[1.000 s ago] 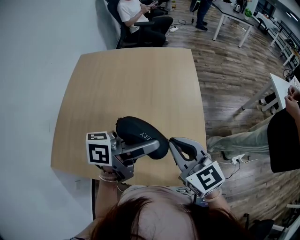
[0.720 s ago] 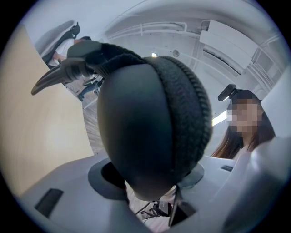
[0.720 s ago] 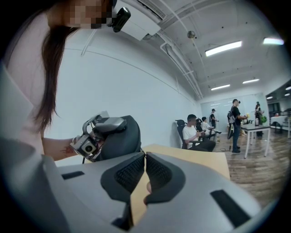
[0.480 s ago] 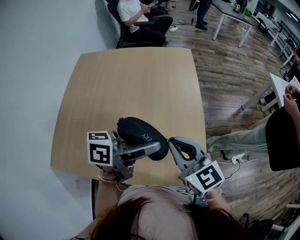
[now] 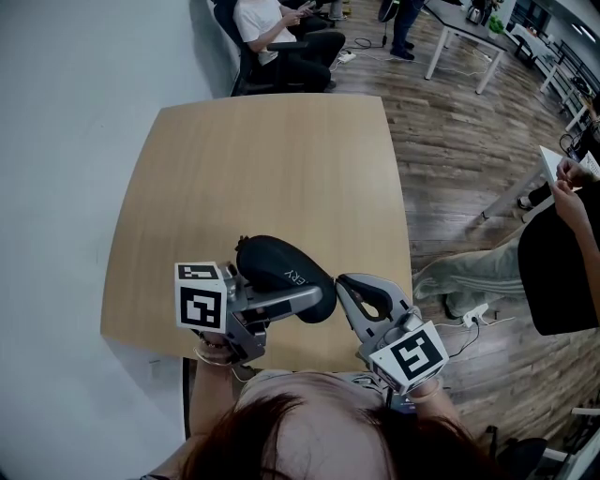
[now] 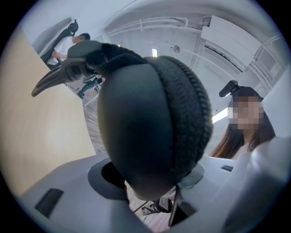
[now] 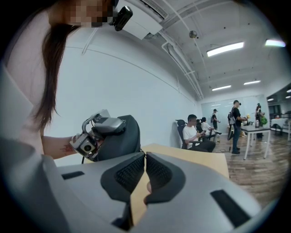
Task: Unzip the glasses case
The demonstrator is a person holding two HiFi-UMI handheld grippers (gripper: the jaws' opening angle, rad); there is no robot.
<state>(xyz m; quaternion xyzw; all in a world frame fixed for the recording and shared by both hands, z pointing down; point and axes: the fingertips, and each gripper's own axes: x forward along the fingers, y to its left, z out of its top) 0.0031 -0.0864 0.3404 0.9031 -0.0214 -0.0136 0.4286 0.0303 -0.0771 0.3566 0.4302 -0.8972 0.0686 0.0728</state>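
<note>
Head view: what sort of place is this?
Probably an open-plan office or lab: a wooden table beside a white wall, a seated person behind it, and white desks on plank flooring.

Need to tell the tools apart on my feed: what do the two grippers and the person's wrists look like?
Both grippers are light grey moulded plastic. The left gripper and right gripper each carry a white cube with black square markers. The right one's jaws have black ribbed pads. A thin bracelet circles the left wrist.
</note>
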